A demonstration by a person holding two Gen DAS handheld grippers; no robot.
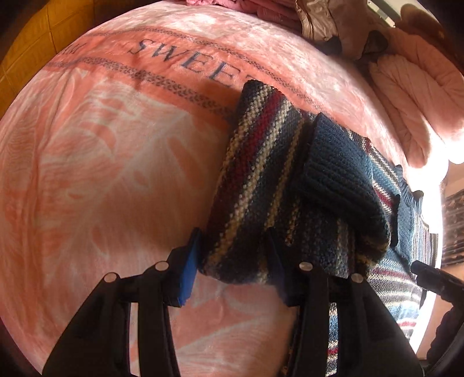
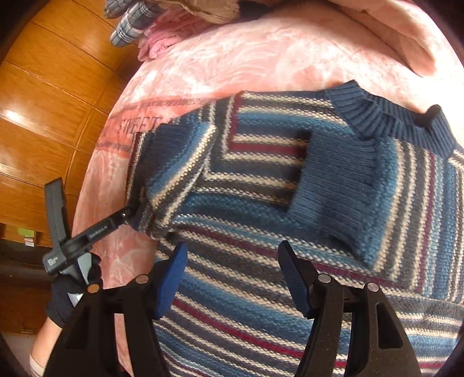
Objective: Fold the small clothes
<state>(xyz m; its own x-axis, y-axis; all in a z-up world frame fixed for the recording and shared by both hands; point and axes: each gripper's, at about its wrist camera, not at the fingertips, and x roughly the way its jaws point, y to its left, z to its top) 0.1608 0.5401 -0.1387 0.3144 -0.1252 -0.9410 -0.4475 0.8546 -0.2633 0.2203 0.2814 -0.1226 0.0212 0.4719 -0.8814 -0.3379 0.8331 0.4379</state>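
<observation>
A blue, white and dark-red striped knit sweater (image 2: 261, 208) lies flat on a pink blanket, its ribbed collar (image 2: 391, 119) at the far right. One sleeve is folded across the chest, with its blue cuff (image 2: 327, 188) in the middle. In the left wrist view my left gripper (image 1: 235, 272) is shut on the other sleeve (image 1: 255, 174), which fills the gap between the blue pads and is held over the sweater's left edge. The right wrist view shows that gripper (image 2: 130, 213) from the side. My right gripper (image 2: 232, 275) hovers open over the sweater's lower body, holding nothing.
The pink blanket (image 1: 101, 145) bears the word "SWEET". Piled clothes (image 1: 319, 23) and a pink puffy jacket (image 1: 406, 95) lie along the far and right side. A plaid garment (image 2: 130, 23) sits at the far end. Wooden floor (image 2: 43, 101) lies left. A gloved hand (image 2: 66, 295) holds the left gripper.
</observation>
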